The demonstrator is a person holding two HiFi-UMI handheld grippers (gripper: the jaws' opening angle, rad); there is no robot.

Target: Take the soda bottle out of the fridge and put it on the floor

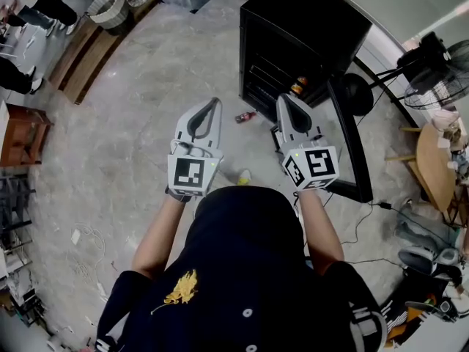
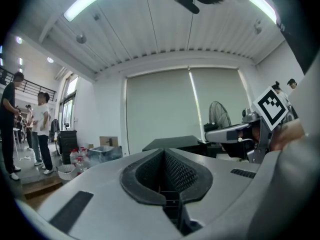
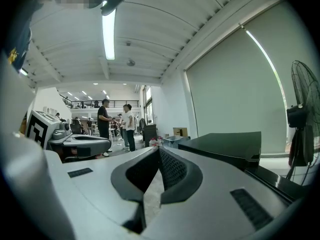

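Ahead, red bottle [image 1: 245,116] on floor [image 1: 139,138] between left gripper [image 1: 214,102] and right gripper [image 1: 282,98], jaws closed, empty

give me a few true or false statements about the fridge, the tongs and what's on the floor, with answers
1. The door of the fridge stands open. True.
2. The right tongs hold a bottle. False: they are shut with nothing between them.
3. The left tongs are wide open. False: they are shut and empty.
4. A small red thing lies on the floor in front of the fridge. True.
5. A fan stands to the right of the fridge in the head view. True.
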